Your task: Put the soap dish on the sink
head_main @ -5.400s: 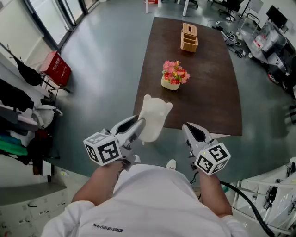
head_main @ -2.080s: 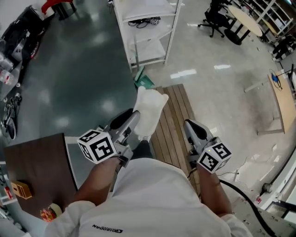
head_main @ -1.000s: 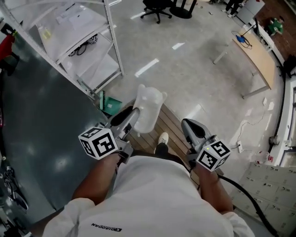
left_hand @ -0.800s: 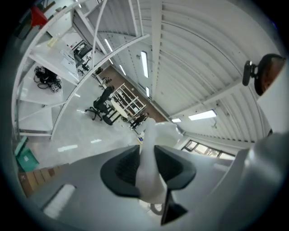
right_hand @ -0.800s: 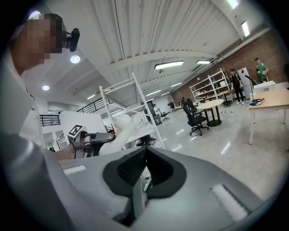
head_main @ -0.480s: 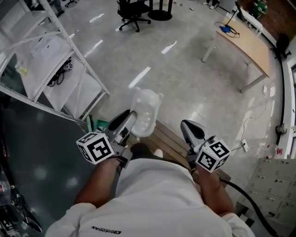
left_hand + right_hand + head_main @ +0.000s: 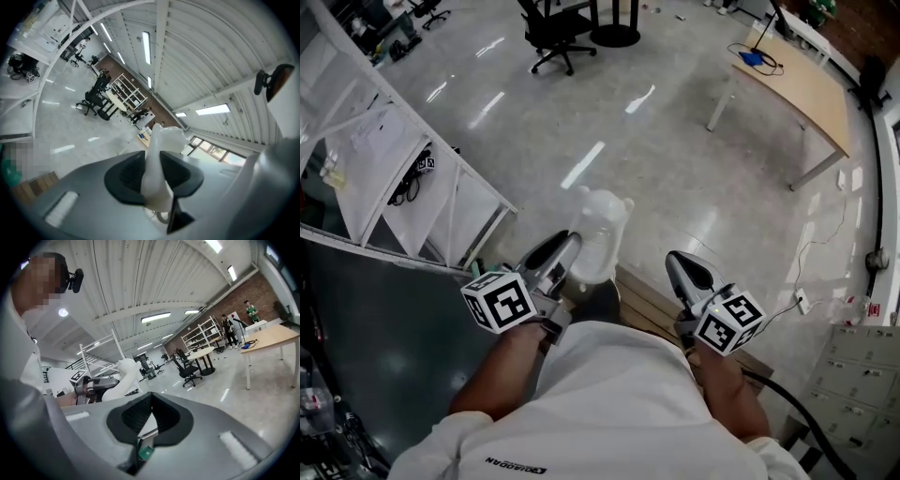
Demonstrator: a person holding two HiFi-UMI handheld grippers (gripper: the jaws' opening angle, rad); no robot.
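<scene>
**Soap dish carried on over the pale floor**

Since a second ago the person has walked on. The white shelving rack has slid towards the left edge of the head view, and more shiny floor lies ahead. The left gripper has its fingers clamped on the white soap dish, which juts up and forward from them, in the air above the floor. The right gripper has its fingers together, with nothing between them.
</scene>
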